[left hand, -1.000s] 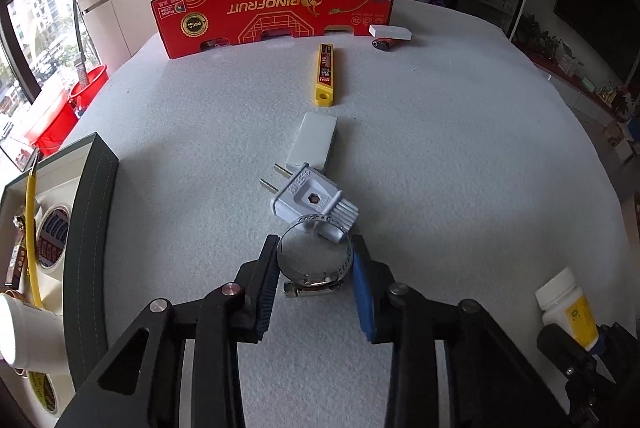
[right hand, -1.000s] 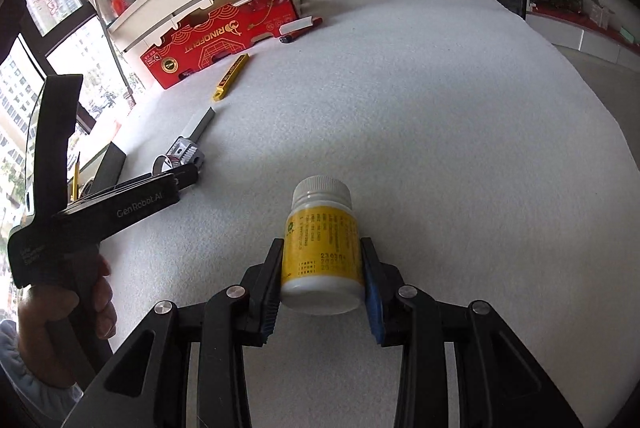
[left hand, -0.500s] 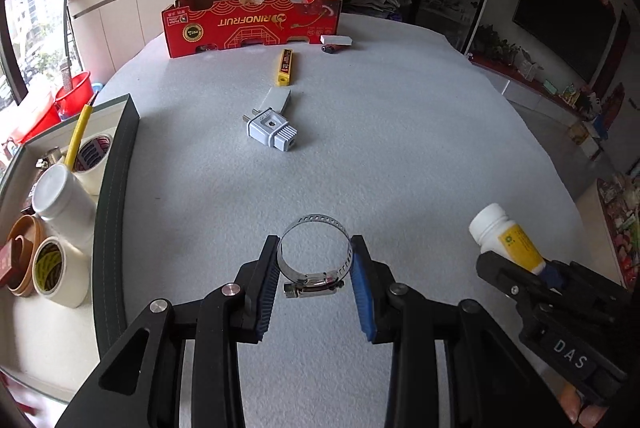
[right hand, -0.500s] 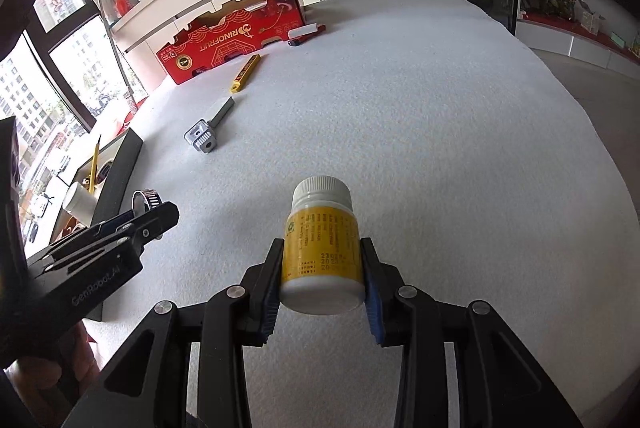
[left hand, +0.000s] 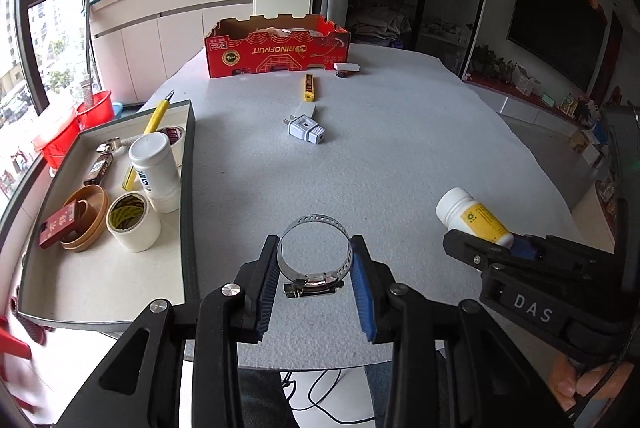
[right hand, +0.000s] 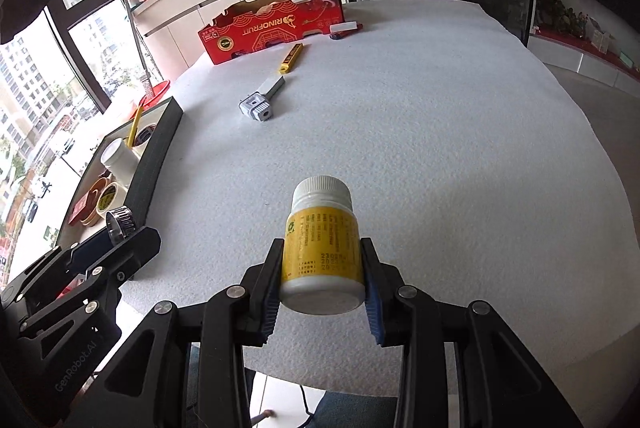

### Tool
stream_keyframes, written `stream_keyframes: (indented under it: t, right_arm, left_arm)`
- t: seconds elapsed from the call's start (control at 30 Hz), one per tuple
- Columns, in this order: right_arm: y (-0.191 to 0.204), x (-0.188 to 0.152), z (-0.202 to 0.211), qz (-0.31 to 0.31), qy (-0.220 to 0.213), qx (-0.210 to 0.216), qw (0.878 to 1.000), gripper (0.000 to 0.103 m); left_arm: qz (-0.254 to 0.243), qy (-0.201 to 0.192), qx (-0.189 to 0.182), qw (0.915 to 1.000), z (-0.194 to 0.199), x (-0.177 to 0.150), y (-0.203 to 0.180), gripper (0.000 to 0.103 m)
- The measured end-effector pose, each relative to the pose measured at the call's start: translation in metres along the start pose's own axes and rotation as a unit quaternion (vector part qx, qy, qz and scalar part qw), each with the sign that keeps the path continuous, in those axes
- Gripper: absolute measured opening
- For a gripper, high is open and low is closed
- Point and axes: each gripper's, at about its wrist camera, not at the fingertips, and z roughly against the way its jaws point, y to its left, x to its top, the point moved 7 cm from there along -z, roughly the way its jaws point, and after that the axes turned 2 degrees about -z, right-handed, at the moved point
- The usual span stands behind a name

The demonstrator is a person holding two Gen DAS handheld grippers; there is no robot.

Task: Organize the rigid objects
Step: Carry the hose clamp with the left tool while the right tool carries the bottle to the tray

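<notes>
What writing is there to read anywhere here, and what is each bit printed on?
"RINOFRUIT", upside down: red cardboard box.
"DAS": right gripper body.
"GenRobot.AI": left gripper body.
Yellow label on the white bottle: small print, too blurred to read.
Yellow utility knife, tape rolls and small red box in the tray: print too small to read.

Broad table (left hand: 400, 164) covered in pale grey felt-like cloth, with a dark-rimmed tray (left hand: 188, 188) along the left edge. At the far end, a red cardboard box (left hand: 276, 48), with a small white block (left hand: 347, 66) and a dark pen-like item (left hand: 342, 73) just beside it. Nearer the middle, in a rough line: a yellow utility knife (left hand: 308, 87), a flat white rectangular piece (left hand: 307, 108), and a white plug adapter (left hand: 306, 128) touching that piece.
</notes>
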Motion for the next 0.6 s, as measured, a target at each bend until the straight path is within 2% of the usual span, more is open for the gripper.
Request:
stream_keyframes:
  t: [0.27,0.6]
  right_arm:
    - [0.029,-0.001,0.002,0.028,-0.001,0.002,1.000,0.037]
    - [0.048,-0.006,-0.004,0.047,0.010,0.002,0.999,0.037]
  left_arm:
    - [0.034,-0.011,0.007,0.9993,0.012,-0.008,0.027,0.037]
    - [0.051,-0.020,0.010,0.9985,0.019,-0.012,0.041,0.037]
